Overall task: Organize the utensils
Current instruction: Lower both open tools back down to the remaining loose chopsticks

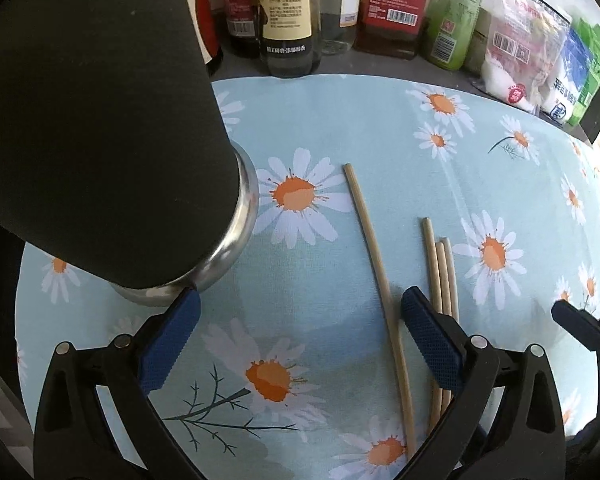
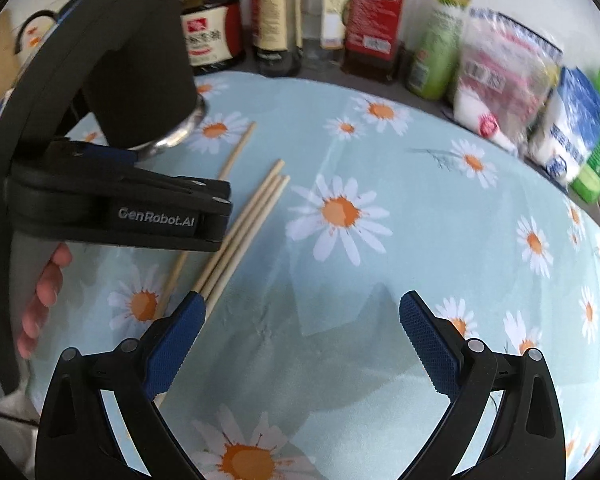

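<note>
My left gripper (image 1: 300, 300) hovers open over the daisy cloth. A single wooden chopstick (image 1: 380, 280) lies between its fingers, close to the right one. Three more chopsticks (image 1: 442, 272) lie side by side just outside that finger. A tall black holder with a steel base (image 1: 240, 220) stands at the left, touching the left fingertip. My right gripper (image 2: 303, 300) is open with only cloth between its fingers. Its left fingertip sits at the near end of the three chopsticks (image 2: 252, 216). The single chopstick (image 2: 236, 152) runs under the left gripper's black body (image 2: 120, 208).
Sauce bottles (image 1: 288, 16) line the back edge of the counter, with bagged goods (image 1: 516, 52) at the back right. A hand (image 2: 44, 292) holds the left tool. The blue daisy cloth (image 2: 420, 208) covers the work area.
</note>
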Tool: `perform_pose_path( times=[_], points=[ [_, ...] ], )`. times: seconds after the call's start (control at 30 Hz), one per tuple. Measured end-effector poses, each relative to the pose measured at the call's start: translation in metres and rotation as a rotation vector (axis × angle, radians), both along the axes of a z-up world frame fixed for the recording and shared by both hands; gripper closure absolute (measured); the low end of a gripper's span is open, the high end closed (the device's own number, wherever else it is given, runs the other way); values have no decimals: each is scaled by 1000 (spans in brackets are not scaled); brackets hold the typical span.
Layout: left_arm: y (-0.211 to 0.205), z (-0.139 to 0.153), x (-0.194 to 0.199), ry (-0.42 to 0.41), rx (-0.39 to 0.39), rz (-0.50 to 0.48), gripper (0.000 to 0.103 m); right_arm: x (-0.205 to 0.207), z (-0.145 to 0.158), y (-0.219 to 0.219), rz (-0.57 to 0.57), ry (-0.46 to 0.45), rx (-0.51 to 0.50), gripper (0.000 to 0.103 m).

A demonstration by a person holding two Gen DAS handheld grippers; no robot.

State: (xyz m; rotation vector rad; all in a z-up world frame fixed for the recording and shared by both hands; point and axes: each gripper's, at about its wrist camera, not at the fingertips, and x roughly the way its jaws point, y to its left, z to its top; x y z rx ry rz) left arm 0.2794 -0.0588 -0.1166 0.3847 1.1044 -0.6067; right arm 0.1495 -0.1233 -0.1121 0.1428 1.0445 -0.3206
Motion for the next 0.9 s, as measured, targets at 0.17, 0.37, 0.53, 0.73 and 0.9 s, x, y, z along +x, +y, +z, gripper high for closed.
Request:
perform_pose_path(
  times=[0.17,0.37,0.53,0.73,0.9],
  points=[
    [-4,0,4,13,13,0,5,-2,-2,-5,-52,48,-17,9],
    [-10,-1,11,28,29,1,5,-7,2,0,-44,-13,26,9],
    [-17,-2,17,35,36,0,5,-3,0,6,-48,9,24,9],
    [-14,-1,16,28,31,-2,5,-3,0,-4,-146,74,60,9],
    [-14,-1,17,26,30,-4,5,-12,0,-9,-187,40,108,9]
  ],
)
